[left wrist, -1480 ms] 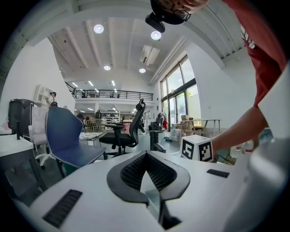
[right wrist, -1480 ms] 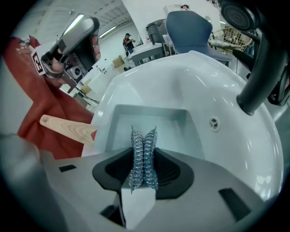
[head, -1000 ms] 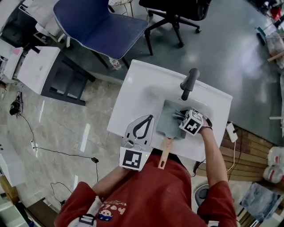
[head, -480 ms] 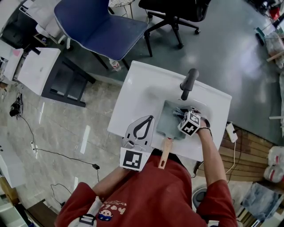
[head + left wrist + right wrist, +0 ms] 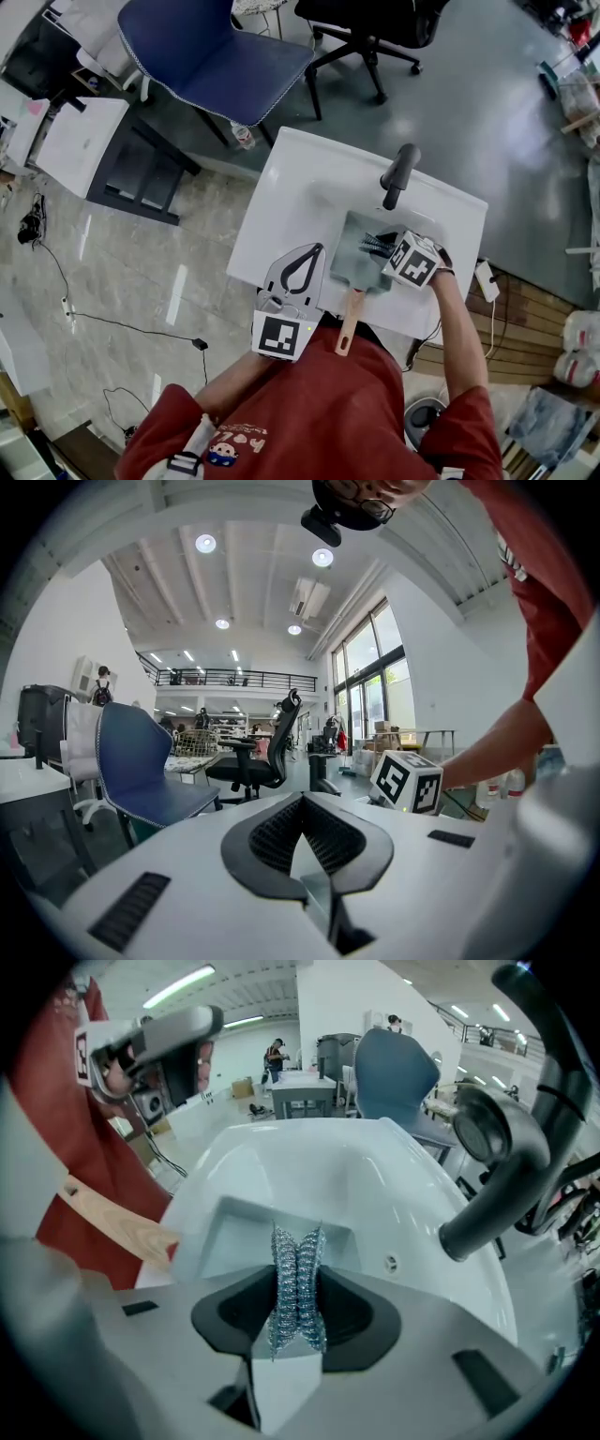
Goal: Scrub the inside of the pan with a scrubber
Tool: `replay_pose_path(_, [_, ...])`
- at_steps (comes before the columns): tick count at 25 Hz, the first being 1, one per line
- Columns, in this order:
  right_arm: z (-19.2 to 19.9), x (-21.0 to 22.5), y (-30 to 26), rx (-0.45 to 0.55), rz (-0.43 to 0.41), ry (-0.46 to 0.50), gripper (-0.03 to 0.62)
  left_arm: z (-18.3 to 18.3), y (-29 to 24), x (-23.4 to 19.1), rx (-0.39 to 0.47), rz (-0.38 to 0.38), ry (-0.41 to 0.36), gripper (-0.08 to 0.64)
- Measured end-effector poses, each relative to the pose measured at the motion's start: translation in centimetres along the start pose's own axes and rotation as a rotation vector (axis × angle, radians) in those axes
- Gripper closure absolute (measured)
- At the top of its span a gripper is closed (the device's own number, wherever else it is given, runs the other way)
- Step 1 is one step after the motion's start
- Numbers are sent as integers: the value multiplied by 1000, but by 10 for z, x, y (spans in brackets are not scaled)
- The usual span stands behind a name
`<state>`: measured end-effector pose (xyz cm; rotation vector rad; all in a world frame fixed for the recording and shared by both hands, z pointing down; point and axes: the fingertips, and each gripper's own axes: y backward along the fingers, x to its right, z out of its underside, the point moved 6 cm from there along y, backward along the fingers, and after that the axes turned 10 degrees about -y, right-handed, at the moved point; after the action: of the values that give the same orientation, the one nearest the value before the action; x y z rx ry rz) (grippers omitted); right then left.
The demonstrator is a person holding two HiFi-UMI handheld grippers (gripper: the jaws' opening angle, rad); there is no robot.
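A square grey pan with a wooden handle lies in the white sink. My right gripper is over the pan's far right part, shut on a steel-wool scrubber. In the right gripper view the scrubber stands squeezed between the jaws just above the pan, with the handle at left. My left gripper rests on the sink's left rim beside the pan, jaws shut with nothing between them. In the left gripper view its jaw tips meet.
A dark faucet rises at the sink's back, close to the right gripper, and shows large at right in the right gripper view. A blue chair and a black office chair stand beyond the sink.
The right gripper with the scrubber slid slightly left over the pan, then back to the right. The left gripper and the pan stayed where they were.
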<state>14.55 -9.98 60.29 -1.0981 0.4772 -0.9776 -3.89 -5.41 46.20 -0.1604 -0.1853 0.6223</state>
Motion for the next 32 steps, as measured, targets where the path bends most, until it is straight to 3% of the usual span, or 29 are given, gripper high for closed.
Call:
replay_pose_path(3, [-2, -17, 4, -41, -141, -21, 443, 0, 1, 1, 2, 1, 5, 548])
replay_pose_path(7, [0, -27, -5, -80, -265, -51, 443, 1, 3, 1, -1, -2, 5, 548])
replay_pose_path(15, [2, -37, -16, -159, -396, -138, 443, 4, 5, -1, -12, -8, 5, 548])
replay_pose_path(26, [2, -36, -18, -176, -409, -158, 443, 4, 5, 1, -10, -1, 8, 548])
replay_pose_path(32, [2, -26, -23, -153, -310, -113, 443, 5, 6, 0, -9, -8, 13, 548])
